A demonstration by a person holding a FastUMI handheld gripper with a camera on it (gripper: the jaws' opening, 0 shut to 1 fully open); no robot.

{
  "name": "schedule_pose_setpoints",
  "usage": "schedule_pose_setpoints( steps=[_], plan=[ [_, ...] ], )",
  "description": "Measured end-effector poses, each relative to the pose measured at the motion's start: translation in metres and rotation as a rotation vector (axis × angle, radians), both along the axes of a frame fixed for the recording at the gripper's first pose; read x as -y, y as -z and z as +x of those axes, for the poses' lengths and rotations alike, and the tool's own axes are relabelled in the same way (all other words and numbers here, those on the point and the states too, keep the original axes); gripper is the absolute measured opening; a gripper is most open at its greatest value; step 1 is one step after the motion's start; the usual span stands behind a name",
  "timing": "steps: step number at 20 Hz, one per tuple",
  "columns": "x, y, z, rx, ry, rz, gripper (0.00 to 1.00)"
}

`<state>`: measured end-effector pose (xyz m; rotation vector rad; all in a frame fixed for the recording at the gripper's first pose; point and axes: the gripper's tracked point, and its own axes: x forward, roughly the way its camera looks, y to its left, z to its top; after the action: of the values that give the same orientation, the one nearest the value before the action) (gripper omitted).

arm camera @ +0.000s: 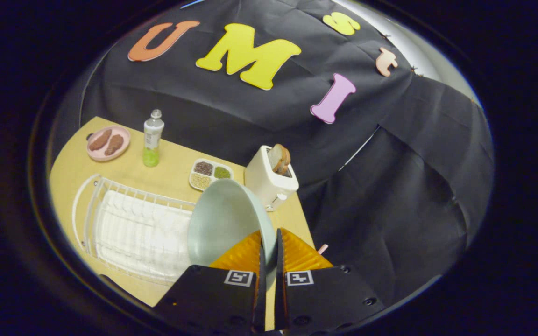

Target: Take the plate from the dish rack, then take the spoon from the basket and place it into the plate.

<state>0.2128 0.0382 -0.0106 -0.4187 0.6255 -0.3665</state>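
My gripper (269,240) is shut on the rim of a pale green plate (220,221), which it holds up on edge and tilted above the table. The plate's hollow face is turned toward the white wire dish rack (133,228), which lies just to the left of the fingers on the yellow table (175,175). A small pink tip (322,248) pokes out beside the right finger; I cannot tell what it belongs to.
A white toaster (269,179) with a slice of bread stands just beyond the plate. A divided tray of grains (210,174), a bottle with green liquid (152,138) and a pink plate of food (108,142) sit farther back. The table's right edge runs past the toaster.
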Motion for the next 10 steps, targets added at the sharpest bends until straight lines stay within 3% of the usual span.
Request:
schedule_pose_setpoints(
  steps=[3,6,10],
  plan=[
    [0.005,0.023,-0.032,0.029,-0.087,0.132,0.13],
    [0.017,0.054,-0.080,0.077,-0.194,0.164,0.13],
    [0.026,0.100,-0.124,0.120,-0.227,0.302,0.13]
  ],
)
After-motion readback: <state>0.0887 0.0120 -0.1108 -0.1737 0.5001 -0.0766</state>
